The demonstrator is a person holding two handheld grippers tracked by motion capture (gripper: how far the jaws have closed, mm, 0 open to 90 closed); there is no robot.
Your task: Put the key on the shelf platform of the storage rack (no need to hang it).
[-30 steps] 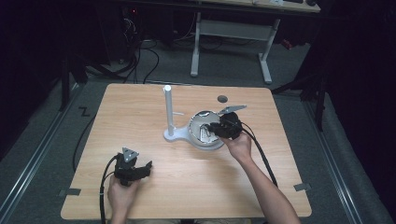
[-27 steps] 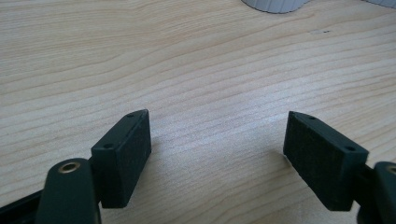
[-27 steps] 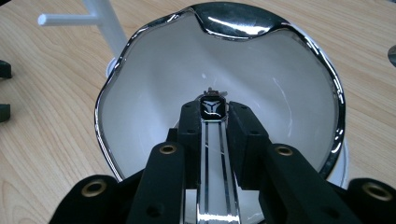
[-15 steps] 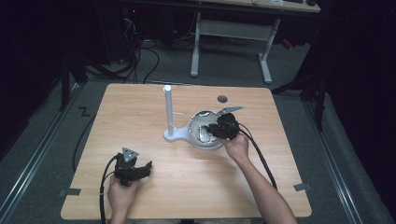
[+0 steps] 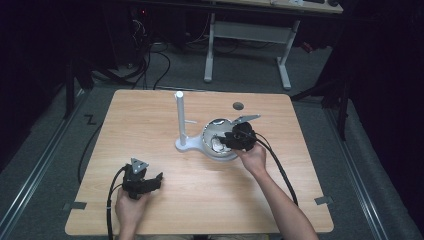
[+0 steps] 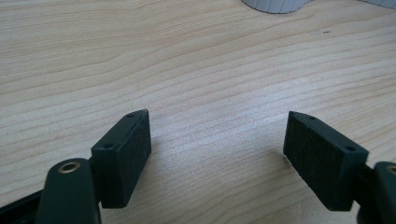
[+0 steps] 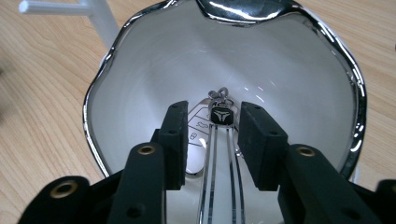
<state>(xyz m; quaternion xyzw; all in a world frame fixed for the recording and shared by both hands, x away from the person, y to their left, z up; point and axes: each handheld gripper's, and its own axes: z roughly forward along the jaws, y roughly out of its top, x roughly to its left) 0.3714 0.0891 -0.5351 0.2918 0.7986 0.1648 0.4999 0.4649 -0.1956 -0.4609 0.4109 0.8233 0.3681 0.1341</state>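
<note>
White key fob (image 7: 205,135) lies in chrome-rimmed bowl (image 7: 107,84).

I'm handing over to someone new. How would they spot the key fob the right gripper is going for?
Start at the white post stand mid-table; beside it sits a white chrome-rimmed bowl. The white car key fob lies at its bottom, between the open right gripper jaws. A black badge on its metal ring marks it out.

Wooden table (image 5: 150,125), grey desk frame (image 5: 247,37) behind

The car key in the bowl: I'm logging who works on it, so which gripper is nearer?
Right. The right gripper is inside the bowl, jaws straddling the car key. The left gripper sits far off, near the table's front edge.
</note>
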